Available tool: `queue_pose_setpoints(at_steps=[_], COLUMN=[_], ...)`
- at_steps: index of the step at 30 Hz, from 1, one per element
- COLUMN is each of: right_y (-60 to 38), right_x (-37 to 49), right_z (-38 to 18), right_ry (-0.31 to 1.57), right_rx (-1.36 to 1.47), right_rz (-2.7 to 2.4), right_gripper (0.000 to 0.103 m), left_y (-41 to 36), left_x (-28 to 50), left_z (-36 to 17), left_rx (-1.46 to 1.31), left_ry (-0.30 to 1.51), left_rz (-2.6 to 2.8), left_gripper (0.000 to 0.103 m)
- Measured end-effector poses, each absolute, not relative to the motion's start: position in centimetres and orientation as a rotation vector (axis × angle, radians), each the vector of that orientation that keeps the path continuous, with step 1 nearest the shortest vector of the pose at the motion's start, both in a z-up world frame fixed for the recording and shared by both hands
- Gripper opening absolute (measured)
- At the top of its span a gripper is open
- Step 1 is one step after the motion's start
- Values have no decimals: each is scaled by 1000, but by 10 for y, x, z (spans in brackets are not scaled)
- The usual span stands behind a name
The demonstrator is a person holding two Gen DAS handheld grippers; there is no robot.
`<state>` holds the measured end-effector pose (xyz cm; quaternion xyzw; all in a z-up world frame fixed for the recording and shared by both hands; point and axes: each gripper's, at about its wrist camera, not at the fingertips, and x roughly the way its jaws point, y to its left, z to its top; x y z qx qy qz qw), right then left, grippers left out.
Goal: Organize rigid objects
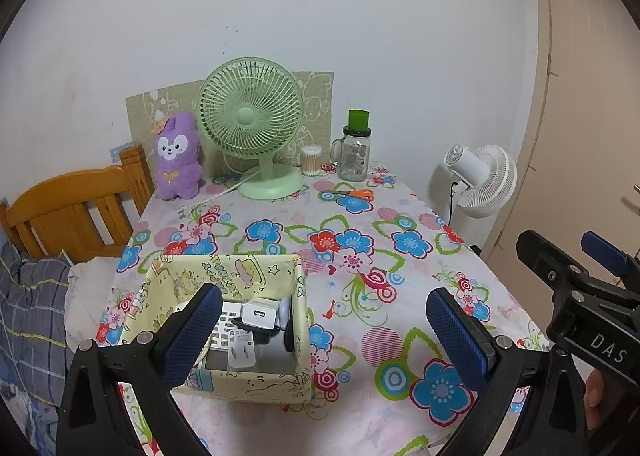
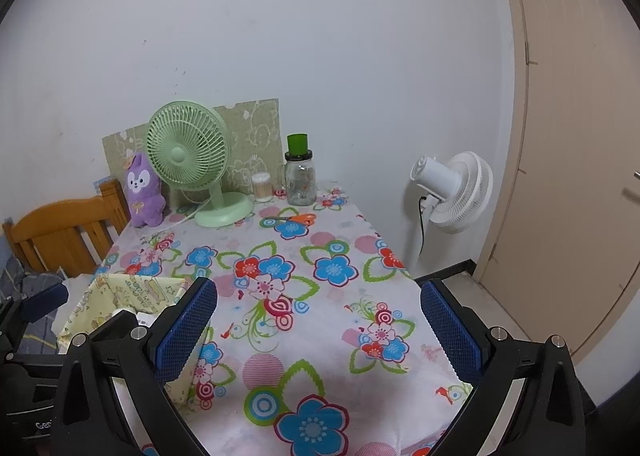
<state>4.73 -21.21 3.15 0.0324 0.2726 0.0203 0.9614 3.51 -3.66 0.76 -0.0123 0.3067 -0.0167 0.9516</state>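
- Both grippers hang above the near edge of the table with their blue pads spread wide and nothing between them: the left gripper (image 1: 324,332) over the near-left corner, the right gripper (image 2: 318,330) over bare cloth toward the near-right corner.
- Under the left gripper stands the yellow fabric box (image 1: 256,386), at the near-left corner of the floral tablecloth (image 1: 400,256). It holds the gathered rigid things: a white remote with buttons (image 1: 224,330), a white charger block (image 1: 260,316), a small clear packet (image 1: 242,352) and some dark pieces I cannot identify.
- My reading is that the box sits close to the near edge so each drop is a short reach (the left pad overlaps its rim in the left wrist view, but contact cannot be told).
- Orange-handled scissors (image 1: 354,193) lie flat near the far edge, well apart from the box; they look like the one loose rigid item left on the cloth.
- Along the far edge stand a purple plush toy (image 1: 178,157), a green desk fan (image 1: 252,119), a tub of cotton swabs (image 1: 311,159) and a glass jar with a green top (image 1: 354,151), probably fixtures rather than things to sort.
- Judged so, the sorting is nearly finished, and the free right gripper is better placed for the scissors.
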Motion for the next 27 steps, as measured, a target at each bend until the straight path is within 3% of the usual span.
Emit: queue_pose_setpoints(at_steps=[27], right_y=[-206], right_x=[57], right_z=[26], right_ry=[548], right_rx=[63], right_rz=[29], right_gripper=[103], left_y=[-31], left_x=[45], left_z=[0], left_rx=[-48], left_ry=[648], left_rz=[-40], left_gripper=[103])
